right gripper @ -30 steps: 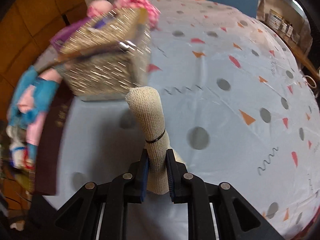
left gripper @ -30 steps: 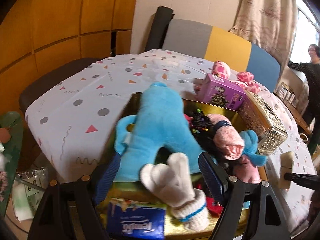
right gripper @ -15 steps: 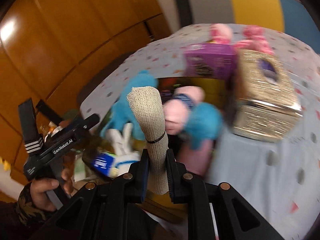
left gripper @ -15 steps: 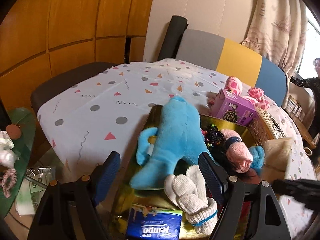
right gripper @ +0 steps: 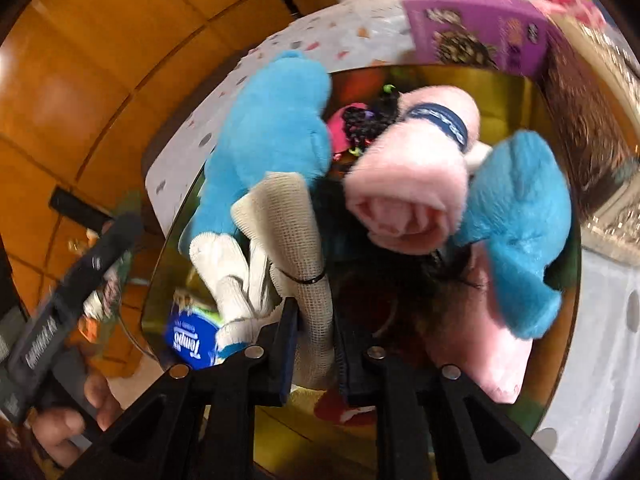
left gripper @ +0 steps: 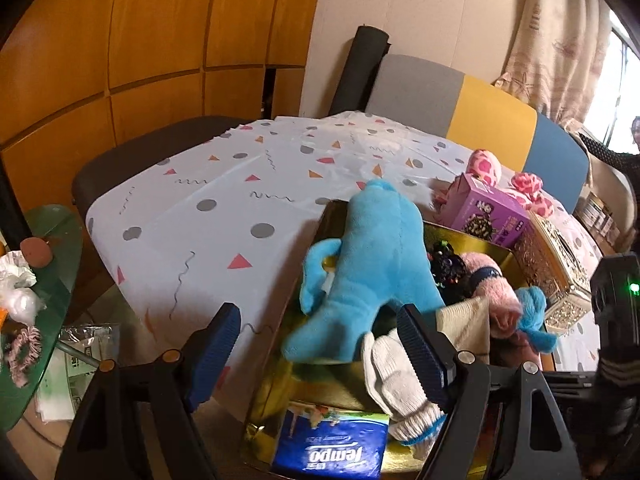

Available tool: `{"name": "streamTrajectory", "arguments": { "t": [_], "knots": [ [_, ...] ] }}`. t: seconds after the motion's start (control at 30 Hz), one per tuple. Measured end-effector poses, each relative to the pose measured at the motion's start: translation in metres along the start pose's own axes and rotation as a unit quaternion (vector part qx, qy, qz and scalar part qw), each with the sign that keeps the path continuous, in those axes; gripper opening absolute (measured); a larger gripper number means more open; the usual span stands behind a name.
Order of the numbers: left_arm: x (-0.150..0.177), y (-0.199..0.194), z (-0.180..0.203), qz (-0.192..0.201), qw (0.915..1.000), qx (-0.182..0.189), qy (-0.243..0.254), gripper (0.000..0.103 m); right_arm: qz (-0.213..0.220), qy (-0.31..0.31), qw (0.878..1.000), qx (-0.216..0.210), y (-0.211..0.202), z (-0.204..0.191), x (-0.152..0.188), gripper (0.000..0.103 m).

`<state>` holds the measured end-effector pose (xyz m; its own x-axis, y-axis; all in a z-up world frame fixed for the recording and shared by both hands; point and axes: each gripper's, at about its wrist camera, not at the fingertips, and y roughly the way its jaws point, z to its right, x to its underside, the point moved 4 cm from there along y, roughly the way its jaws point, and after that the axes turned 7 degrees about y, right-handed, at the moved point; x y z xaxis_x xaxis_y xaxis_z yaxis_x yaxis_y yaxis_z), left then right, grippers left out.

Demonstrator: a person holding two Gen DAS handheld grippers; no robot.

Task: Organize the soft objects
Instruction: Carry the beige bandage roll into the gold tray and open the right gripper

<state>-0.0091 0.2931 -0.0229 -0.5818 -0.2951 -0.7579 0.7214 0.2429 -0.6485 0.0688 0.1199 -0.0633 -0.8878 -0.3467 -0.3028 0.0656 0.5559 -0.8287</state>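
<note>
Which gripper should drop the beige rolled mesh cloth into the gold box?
Right. The right gripper already clamps the beige rolled mesh cloth over the gold box; the left gripper is open, empty.

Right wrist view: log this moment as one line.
right hand-held gripper: shut on beige mesh cloth roll | position: over gold tin, beside blue plush | left hand-held gripper: open, holding nothing

A home: curtain (left gripper: 560,36), sofa (left gripper: 472,108) (multicoloured), clothed table (left gripper: 248,184).

One blue plush toy (left gripper: 372,264), one white glove (left gripper: 400,384), one beige gauze roll (right gripper: 296,224), one purple box (left gripper: 488,216) and one tissue pack (left gripper: 332,448).
</note>
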Motion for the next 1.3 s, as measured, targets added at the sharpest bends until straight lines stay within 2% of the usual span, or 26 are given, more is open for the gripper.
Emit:
{"name": "streamTrajectory", "arguments": {
  "t": [0.13,0.2,0.3,0.43,0.8,0.97,1.13,1.17,1.23,1.3],
  "knots": [
    [0.002,0.003,0.005,-0.004,1.0,0.007,0.003,0.081,0.003,-0.011,1.0,0.013,0.003,0.0,-0.002,0.02],
    [0.001,0.003,0.007,-0.004,0.9999,0.011,0.004,0.081,0.008,-0.007,1.0,0.021,0.001,0.001,-0.004,0.035],
    [0.001,0.001,0.012,-0.004,0.9998,0.015,0.01,0.081,0.019,-0.007,0.999,0.025,-0.005,0.003,-0.005,0.04],
    [0.002,-0.001,0.017,-0.006,0.9997,0.019,0.016,0.081,0.036,-0.025,0.998,0.048,-0.015,0.005,-0.001,0.041],
    [0.011,-0.004,0.022,-0.014,0.9993,0.016,0.03,0.081,0.064,-0.041,0.994,0.079,-0.029,0.007,0.001,0.047],
    [0.013,-0.001,0.025,-0.017,0.9992,0.015,0.034,0.081,0.093,-0.054,0.989,0.099,-0.043,0.002,0.001,0.048],
    [0.011,-0.001,0.024,-0.015,0.9993,0.013,0.033,0.086,0.112,-0.09,0.985,0.093,-0.045,-0.013,-0.001,0.048],
    [0.01,-0.001,0.024,-0.015,0.9993,0.012,0.033,0.087,0.111,-0.096,0.985,0.092,-0.039,-0.014,-0.002,0.047],
    [0.009,-0.002,0.024,-0.013,0.9993,0.01,0.033,0.087,0.102,-0.099,0.984,0.106,-0.023,-0.012,-0.005,0.038],
    [0.008,-0.002,0.025,-0.013,0.9993,0.009,0.034,0.088,0.099,-0.093,0.987,0.091,-0.014,-0.009,-0.007,0.037]
  ]
}}
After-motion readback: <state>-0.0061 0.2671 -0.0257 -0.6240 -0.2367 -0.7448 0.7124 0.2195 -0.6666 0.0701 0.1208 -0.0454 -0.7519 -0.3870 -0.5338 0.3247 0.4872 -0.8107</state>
